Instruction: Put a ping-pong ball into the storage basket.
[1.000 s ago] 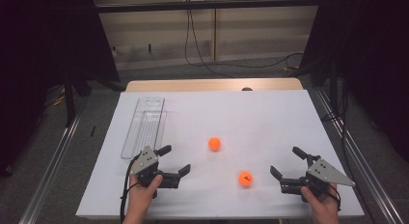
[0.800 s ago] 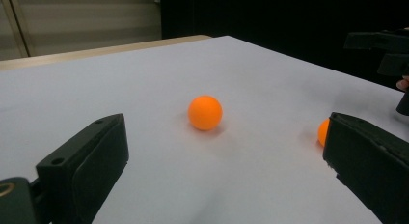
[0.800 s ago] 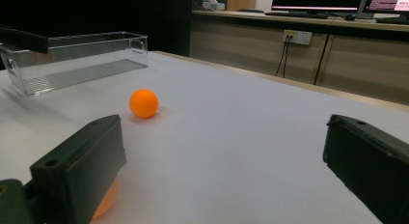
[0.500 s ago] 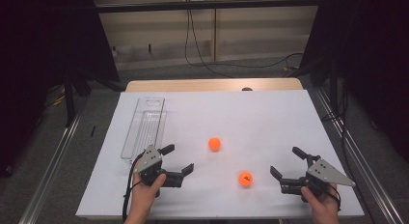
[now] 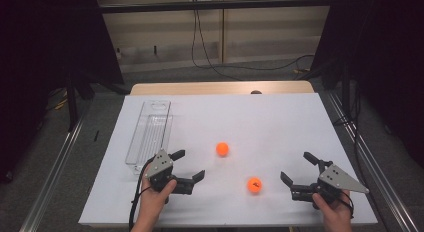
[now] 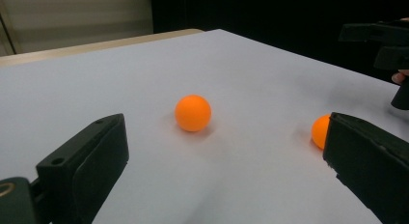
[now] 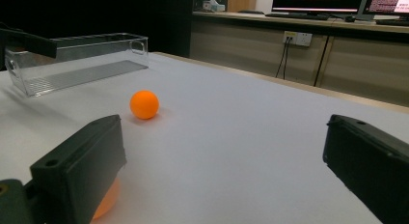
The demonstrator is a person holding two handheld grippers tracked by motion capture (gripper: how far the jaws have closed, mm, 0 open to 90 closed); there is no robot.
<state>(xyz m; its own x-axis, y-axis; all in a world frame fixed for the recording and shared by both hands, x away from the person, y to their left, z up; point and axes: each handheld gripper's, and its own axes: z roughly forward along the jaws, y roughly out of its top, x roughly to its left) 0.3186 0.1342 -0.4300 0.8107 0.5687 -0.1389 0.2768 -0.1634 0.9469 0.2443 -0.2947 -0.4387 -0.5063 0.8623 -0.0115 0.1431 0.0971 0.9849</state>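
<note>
Two orange balls lie on the white table (image 5: 260, 122). The far ball (image 5: 222, 149) (image 6: 193, 113) (image 7: 144, 104) rests near the middle. The near ball (image 5: 254, 185) (image 6: 320, 131) (image 7: 107, 200) sits closer to the front edge, half hidden behind a jaw in both gripper views. My left gripper (image 5: 189, 165) (image 6: 226, 171) is open at the front left, aimed at the far ball with nothing between its jaws. My right gripper (image 5: 298, 168) (image 7: 224, 171) is open at the front right, just right of the near ball and apart from it.
A clear plastic bin (image 5: 150, 132) (image 7: 72, 60) stands empty along the table's left side, just behind my left gripper. Metal rails (image 5: 50, 167) flank the table, with a wooden strip (image 5: 220, 87) at its far edge. Cables (image 5: 210, 57) lie on the floor beyond.
My left gripper has edged slightly right and forward toward the balls. The right gripper and both balls have stayed put.
</note>
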